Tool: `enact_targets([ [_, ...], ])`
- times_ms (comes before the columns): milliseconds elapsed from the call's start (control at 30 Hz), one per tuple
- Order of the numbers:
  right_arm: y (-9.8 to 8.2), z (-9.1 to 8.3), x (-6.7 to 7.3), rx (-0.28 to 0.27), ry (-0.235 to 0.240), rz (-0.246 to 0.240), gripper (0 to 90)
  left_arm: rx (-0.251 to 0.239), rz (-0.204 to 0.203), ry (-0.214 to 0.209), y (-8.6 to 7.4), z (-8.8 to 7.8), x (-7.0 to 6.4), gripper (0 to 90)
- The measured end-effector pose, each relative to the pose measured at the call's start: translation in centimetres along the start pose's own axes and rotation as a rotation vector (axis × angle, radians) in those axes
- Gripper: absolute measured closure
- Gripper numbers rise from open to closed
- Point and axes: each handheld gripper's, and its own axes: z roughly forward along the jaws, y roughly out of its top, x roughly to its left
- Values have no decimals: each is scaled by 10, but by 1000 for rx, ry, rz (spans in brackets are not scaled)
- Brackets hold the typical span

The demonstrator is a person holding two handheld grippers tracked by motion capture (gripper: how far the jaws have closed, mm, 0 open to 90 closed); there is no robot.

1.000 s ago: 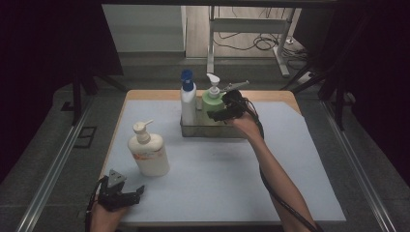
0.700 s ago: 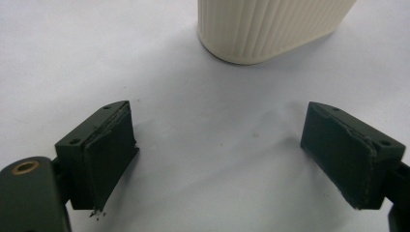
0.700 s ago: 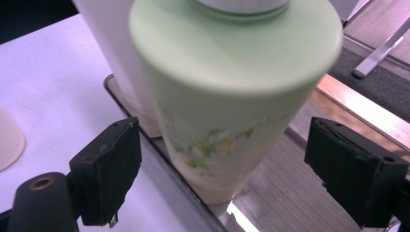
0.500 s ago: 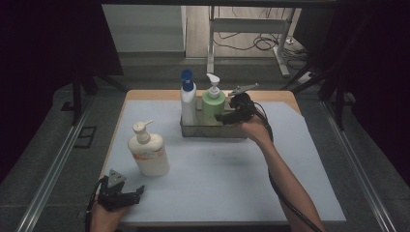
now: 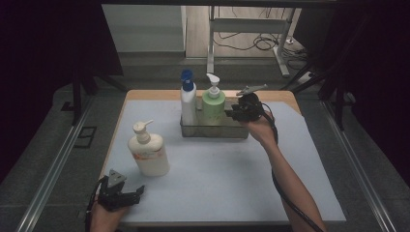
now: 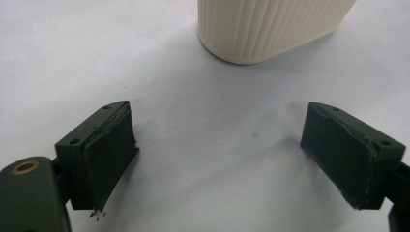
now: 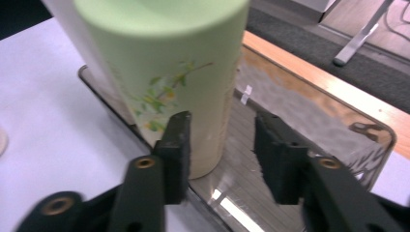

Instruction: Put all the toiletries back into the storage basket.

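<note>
Pale green and printed with a leafy sprig, the pump bottle (image 5: 212,104) stands in the clear tray (image 5: 212,130), just beside the blue-capped bottle (image 5: 188,99). The right tool (image 5: 231,114) sits at the tray's right end; its jaws have just been closing and now stand narrow, with the green bottle's edge partly between them, unpressed. Well in front of the tray, the left tool (image 6: 232,159) rests wide open near the cream pump bottle (image 5: 147,152) on the white tabletop (image 5: 217,169).
</note>
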Motion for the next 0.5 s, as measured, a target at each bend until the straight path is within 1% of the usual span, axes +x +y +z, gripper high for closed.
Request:
enact_targets([
  [133, -3, 5, -4, 5, -28, 19, 712, 0, 0, 0, 0, 0, 0, 117],
  [200, -4, 9, -6, 4, -29, 33, 762, 0, 0, 0, 0, 0, 0, 117],
  [267, -5, 13, -8, 19, -41, 42, 805, 0, 0, -1, 0, 0, 0, 118],
  [433, -8, 23, -10, 47, -54, 58, 848, 0, 0, 0, 0, 0, 0, 117],
  [467, -9, 26, -9, 52, -55, 68, 856, 0, 0, -1, 0, 0, 0, 118],
  [500, -10, 29, -9, 55, -52, 67, 860, 0, 0, -1, 0, 0, 0, 117],
])
